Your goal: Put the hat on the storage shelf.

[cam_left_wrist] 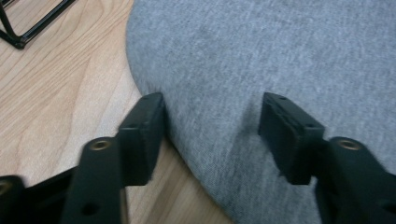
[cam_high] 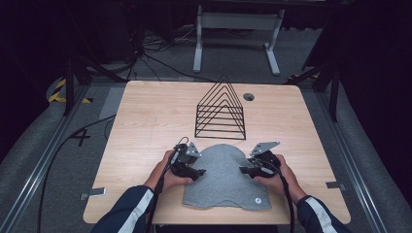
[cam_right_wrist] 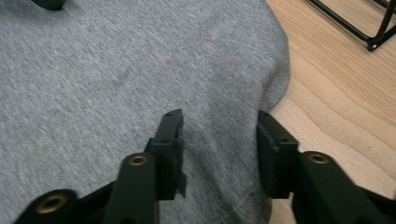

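A grey knitted hat lies flat on the wooden table near its front edge, with a small round label at its lower right. My left gripper sits at the hat's left edge. In the left gripper view its jaws stand apart, one on bare wood and one on the grey fabric, with the hem between them. My right gripper is at the hat's right edge. Its jaws also stand apart over the fabric, straddling a slightly raised fold at the hem.
A black wire rack of triangular dividers stands just behind the hat; its feet show as the rack in the left gripper view and the rack in the right. A round cable hole sits at the back right. Bare wood flanks the hat.
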`<state>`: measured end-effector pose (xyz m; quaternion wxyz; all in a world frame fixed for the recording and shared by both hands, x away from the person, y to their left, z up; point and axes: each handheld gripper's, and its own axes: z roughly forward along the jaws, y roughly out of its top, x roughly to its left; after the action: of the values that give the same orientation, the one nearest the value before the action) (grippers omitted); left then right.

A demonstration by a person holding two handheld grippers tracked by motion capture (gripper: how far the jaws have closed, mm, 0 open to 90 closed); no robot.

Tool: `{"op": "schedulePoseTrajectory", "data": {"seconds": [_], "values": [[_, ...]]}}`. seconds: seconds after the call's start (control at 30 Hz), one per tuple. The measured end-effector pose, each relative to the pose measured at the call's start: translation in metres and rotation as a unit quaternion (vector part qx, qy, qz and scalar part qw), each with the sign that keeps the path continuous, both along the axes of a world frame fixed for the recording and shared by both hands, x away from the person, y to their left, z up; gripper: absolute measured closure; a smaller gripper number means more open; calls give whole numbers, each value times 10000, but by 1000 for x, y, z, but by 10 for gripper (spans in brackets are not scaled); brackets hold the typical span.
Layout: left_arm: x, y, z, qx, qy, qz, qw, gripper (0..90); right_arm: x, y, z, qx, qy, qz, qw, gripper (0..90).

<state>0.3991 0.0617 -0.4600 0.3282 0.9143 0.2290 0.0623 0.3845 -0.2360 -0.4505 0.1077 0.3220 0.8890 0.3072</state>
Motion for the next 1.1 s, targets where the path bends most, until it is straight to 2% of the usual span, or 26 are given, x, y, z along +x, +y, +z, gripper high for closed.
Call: {"op": "schedulePoseTrajectory", "data": {"seconds": [0.07, 0.13, 0.17, 0.2, 0.3, 0.57, 0.8, 0.9, 1.0, 1.03, 1.07, 1.1], "values": [[2, -1, 1, -8, 26, -85, 10000, 562, 1, -1, 0, 53, 27, 1, 10000, 692], [4, -2, 2, -21, 92, -176, 9998, 630, 2, -2, 0, 99, 43, 11, 9999, 740], [5, -1, 3, 27, 135, -310, 9994, 701, 3, -3, -1, 177, 81, 3, 9998, 781], [5, -1, 3, 23, 118, -404, 9991, 740, 4, -3, -1, 203, 98, 16, 9997, 794], [7, 2, 3, -17, 71, -460, 9989, 810, 4, -3, -1, 186, 32, 31, 9998, 825], [6, 2, 13, -58, -147, -512, 9986, 836, 2, -5, 10, 275, -217, 80, 9994, 836], [2, 9, 46, -256, -606, -459, 9968, 838, -4, -6, 42, 463, -715, 97, 9963, 838], [4, 12, 59, -360, -700, -453, 9959, 839, -5, -7, 57, 526, -885, 137, 9946, 838], [6, 16, 77, -422, -891, -451, 9941, 841, -2, -9, 73, 642, -1024, 123, 9926, 838], [6, 16, 77, -422, -891, -451, 9941, 842, -1, -9, 78, 653, -1072, 136, 9920, 839], [8, 18, 88, -487, -967, -461, 9930, 842, 0, -9, 85, 655, -1140, 144, 9912, 839], [8, 19, 95, -455, -1012, -484, 9926, 843, 0, -9, 89, 650, -1173, 152, 9908, 839]]}}
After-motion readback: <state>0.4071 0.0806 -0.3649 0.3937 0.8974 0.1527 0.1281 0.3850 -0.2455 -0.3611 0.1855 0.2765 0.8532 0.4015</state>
